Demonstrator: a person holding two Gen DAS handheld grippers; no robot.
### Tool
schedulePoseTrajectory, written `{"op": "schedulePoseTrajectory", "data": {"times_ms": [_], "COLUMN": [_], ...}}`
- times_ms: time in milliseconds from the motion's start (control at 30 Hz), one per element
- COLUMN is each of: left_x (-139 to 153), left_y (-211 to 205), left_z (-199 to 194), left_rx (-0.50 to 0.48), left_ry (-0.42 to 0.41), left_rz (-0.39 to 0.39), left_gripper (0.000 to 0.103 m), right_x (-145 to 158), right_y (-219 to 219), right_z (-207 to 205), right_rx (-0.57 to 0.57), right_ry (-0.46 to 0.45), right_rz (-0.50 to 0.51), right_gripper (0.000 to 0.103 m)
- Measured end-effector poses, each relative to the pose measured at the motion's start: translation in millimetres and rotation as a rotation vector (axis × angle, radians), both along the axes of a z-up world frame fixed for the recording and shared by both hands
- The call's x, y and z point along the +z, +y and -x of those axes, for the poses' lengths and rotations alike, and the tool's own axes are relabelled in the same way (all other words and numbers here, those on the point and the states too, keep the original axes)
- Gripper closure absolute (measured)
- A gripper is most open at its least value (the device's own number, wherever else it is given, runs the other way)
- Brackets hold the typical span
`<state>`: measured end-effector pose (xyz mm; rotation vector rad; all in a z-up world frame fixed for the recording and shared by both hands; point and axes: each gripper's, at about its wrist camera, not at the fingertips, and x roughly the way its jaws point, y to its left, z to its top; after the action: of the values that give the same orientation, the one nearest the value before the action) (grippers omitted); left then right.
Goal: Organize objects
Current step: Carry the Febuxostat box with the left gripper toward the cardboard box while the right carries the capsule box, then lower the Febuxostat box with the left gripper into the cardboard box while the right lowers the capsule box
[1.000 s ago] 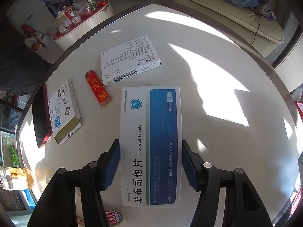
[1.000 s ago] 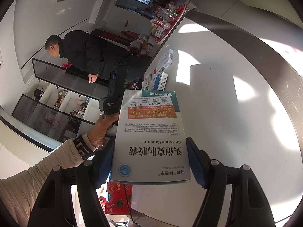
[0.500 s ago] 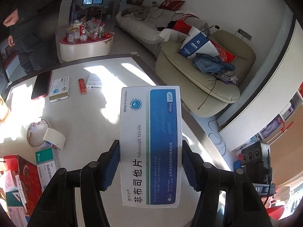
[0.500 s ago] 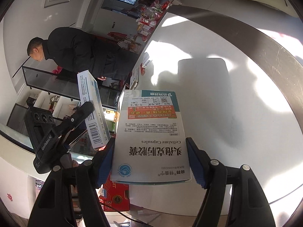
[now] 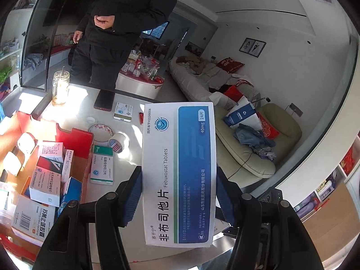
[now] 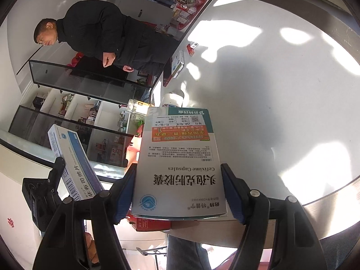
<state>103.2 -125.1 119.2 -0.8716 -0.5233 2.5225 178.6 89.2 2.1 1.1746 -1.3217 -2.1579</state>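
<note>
My left gripper [image 5: 178,195] is shut on a white and blue Febuxostat tablet box [image 5: 178,171], held in the air above the white table [image 5: 132,135]. My right gripper [image 6: 178,193] is shut on a white Cefixime capsule box [image 6: 180,168] with a teal and orange end, held over the table's near edge. In the right wrist view the left gripper [image 6: 56,180] with its blue and white box [image 6: 72,157] shows at the lower left. An open red cardboard box [image 5: 74,139] with several medicine boxes inside sits at the left of the left wrist view.
On the table lie a green-topped medicine box [image 5: 102,166], tape rolls [image 5: 118,142], a small white box [image 5: 123,111], a red lighter [image 5: 141,118], a dark phone [image 5: 104,100] and a glass jar [image 5: 60,87]. A person in black [image 5: 121,22] stands beyond the table. Sofas [image 5: 247,148] lie to the right.
The left gripper has lifted its box off the table, risen and swung left, so the red cardboard box and the standing person came into view. The right gripper shifted a little, still holding its box.
</note>
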Motion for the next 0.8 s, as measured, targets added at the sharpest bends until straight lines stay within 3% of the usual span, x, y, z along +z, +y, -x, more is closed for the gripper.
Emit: {"op": "schedulePoseTrajectory", "data": {"times_ms": [267,800], "left_x": [-15.7,-28.0], "left_y": [-46.0,-81.8], "left_z": [-26.1,-48.5], "left_rx": [0.113,0.181], "left_ry": [0.041,0.076], "left_rz": [-0.052,-0.113], "left_gripper": [0.038,0.038], "right_x": [16.0,14.7], "right_y": [-45.8,-83.7], "right_z": [3.1,4.9], "right_rx": [0.081,0.145], "right_ry": [-0.024,-0.067], "right_rz": [-0.06,-0.102], "right_gripper": [0.032,0.032]}}
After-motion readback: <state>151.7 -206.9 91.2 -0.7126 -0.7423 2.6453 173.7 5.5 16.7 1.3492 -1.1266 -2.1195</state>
